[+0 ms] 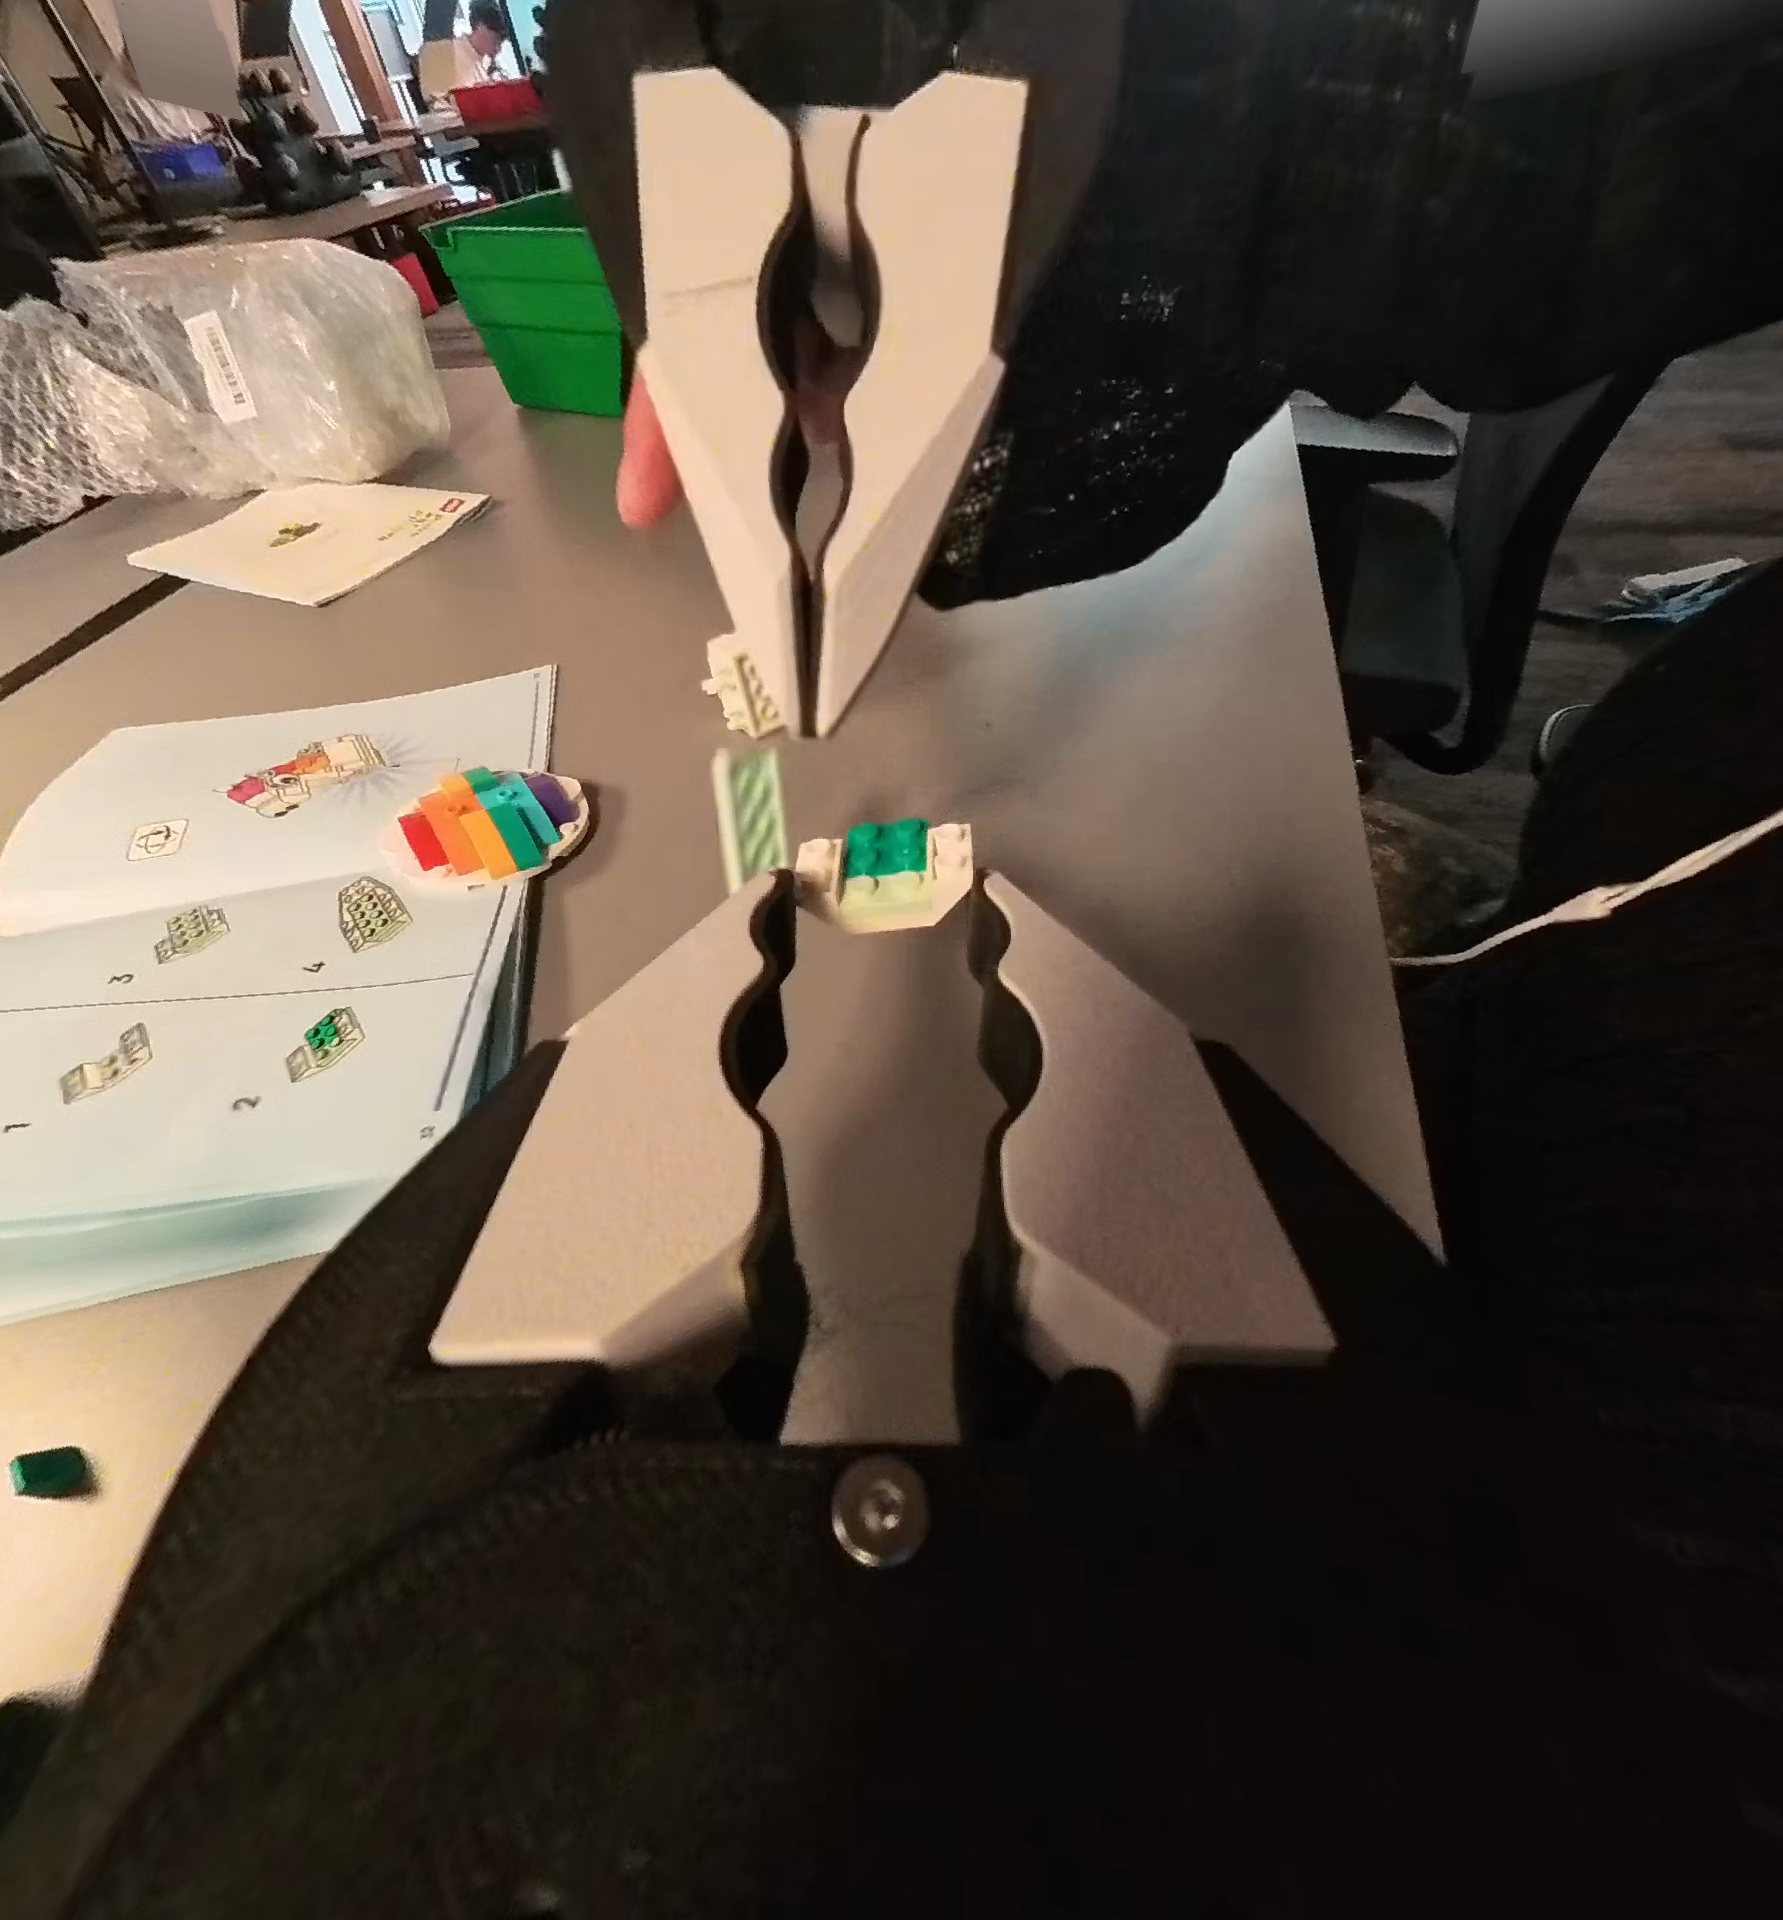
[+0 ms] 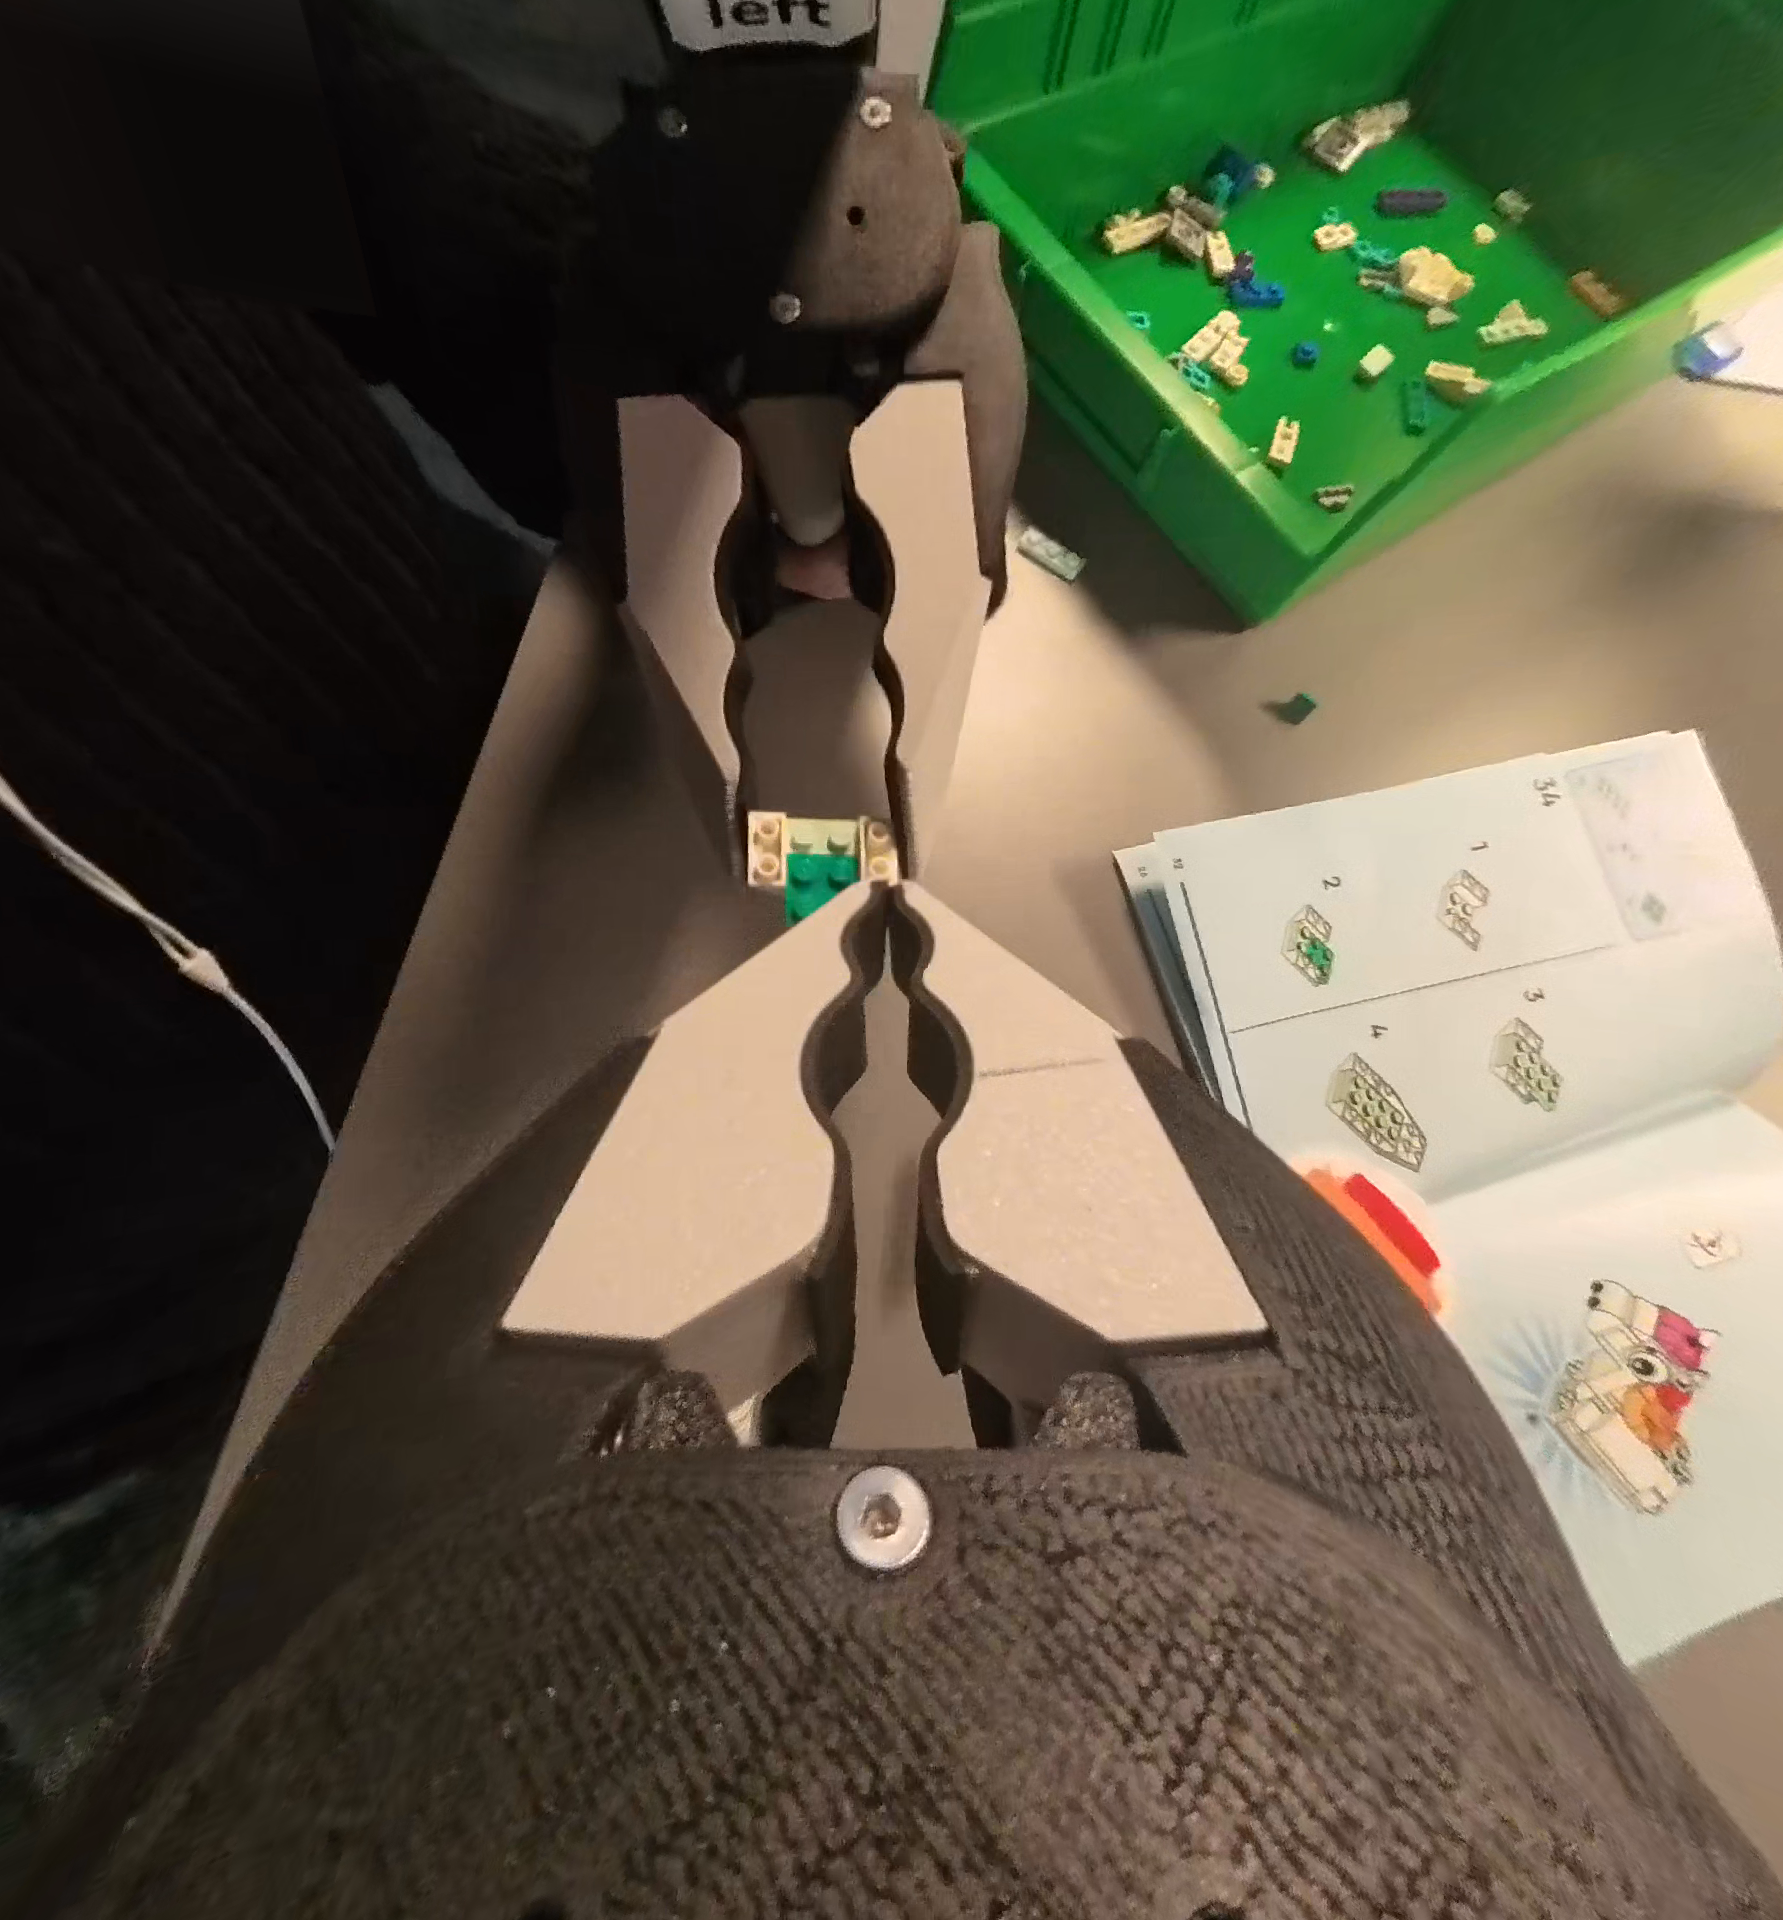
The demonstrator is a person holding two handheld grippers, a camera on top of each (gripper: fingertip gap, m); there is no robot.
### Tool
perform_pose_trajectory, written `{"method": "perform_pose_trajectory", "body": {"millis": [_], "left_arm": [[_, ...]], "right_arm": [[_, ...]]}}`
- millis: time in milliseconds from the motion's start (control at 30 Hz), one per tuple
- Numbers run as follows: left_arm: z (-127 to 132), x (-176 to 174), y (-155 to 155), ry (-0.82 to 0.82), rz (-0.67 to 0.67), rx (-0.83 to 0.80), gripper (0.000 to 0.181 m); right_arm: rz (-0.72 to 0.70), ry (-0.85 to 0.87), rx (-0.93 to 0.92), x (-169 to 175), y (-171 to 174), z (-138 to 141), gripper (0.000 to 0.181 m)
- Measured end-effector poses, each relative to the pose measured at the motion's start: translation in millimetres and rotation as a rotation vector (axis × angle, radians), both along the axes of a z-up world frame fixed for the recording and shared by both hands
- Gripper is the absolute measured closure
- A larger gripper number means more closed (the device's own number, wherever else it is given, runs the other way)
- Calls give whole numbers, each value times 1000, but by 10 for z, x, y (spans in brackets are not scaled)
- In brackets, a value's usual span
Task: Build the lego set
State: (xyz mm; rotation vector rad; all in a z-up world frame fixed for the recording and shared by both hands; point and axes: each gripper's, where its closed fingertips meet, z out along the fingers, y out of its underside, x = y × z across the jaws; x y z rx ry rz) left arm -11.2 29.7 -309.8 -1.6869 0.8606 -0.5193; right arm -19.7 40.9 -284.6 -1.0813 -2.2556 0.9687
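Note:
My left gripper [image 1: 879,883] is shut on a small white lego assembly [image 1: 882,878] with a dark green brick on top. Both pads press its white ends. The right wrist view shows the same grasp from the other side, assembly [image 2: 825,847] between the left gripper's tips. My right gripper [image 2: 887,896] is shut, tips just in front of the assembly, and nothing shows between its pads. In the left wrist view the right gripper [image 1: 809,727] points down at the table, with a small white piece [image 1: 747,696] beside its tip. A blurred pale green striped plate [image 1: 752,831] is just below it.
An open instruction booklet [image 1: 243,1039] lies left, with a rainbow lego disc [image 1: 492,831] at its edge. A green bin [image 2: 1126,260] holds several loose pieces. A dark green tile [image 2: 1292,707] lies on the grey table [image 1: 1126,831]. A bubble-wrap bag [image 1: 191,364] and leaflet [image 1: 315,540] sit at the back. Left and right tips are no more than a few centimetres apart. The rainbow lego disc [image 1: 492,831] is about equally far from each gripper, around 15 cm.

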Motion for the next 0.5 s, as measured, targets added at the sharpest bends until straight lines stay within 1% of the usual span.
{"method": "perform_pose_trajectory", "body": {"millis": [100,200,267,400,500], "left_arm": [[-18,-58,38,-2,33,-20,150],[-66,-131,83,18,76,-44,149],[-75,-163,97,28,94,-47,149],[-63,-176,99,30,99,-41,149],[-70,-159,92,29,89,-46,149]], "right_arm": [[-52,-9,3,42,115,-82,181],[-123,-59,40,132,247,-346,181],[-191,-90,61,178,358,-506,174],[-350,-112,161,237,725,-648,161],[-427,-193,125,259,892,-703,148]]}}
